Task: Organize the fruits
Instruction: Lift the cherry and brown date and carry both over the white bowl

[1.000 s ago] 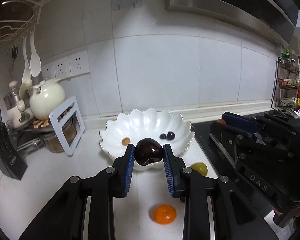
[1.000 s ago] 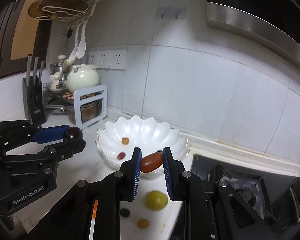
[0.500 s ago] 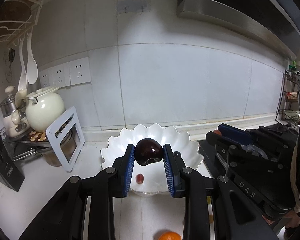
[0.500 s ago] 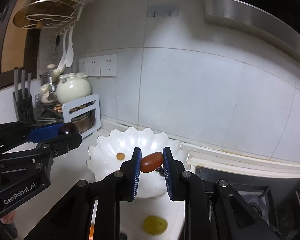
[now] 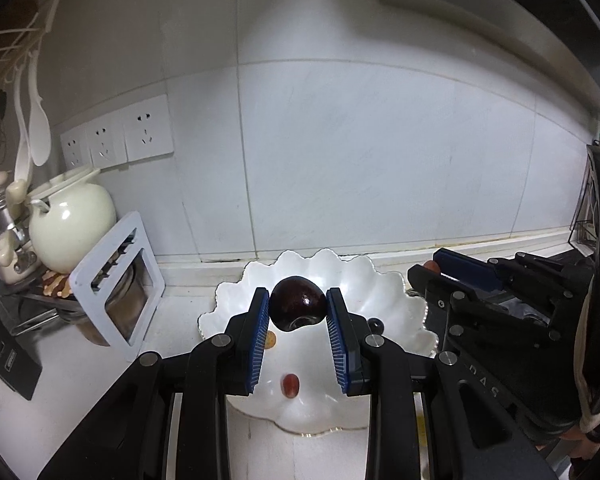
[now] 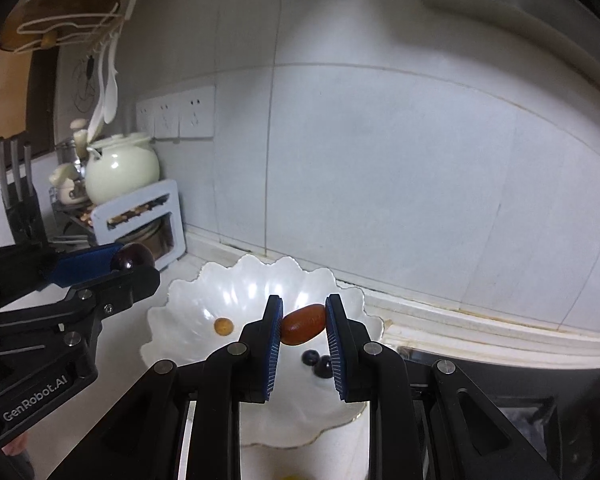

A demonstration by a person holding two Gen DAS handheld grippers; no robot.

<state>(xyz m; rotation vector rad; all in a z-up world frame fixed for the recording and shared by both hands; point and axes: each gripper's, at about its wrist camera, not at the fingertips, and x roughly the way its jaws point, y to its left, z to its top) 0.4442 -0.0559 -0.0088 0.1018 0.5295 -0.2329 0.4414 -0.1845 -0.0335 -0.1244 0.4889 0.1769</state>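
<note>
A white scalloped bowl stands on the counter by the tiled wall. My left gripper is shut on a dark purple plum, held above the bowl. My right gripper is shut on an oblong reddish-brown fruit, also over the bowl. Inside the bowl lie a small orange fruit, two dark berries and a small red fruit. From the right wrist camera, the left gripper with its plum sits at the left. The right gripper shows at the right of the left wrist view.
A cream teapot sits on a white rack at the left, with a knife block nearer. A dark stove top lies right of the bowl. Wall sockets and hanging spoons are on the wall.
Both grippers moved forward toward the wall and now hang over the bowl. The loose orange and yellow-green fruits on the counter dropped out of sight below.
</note>
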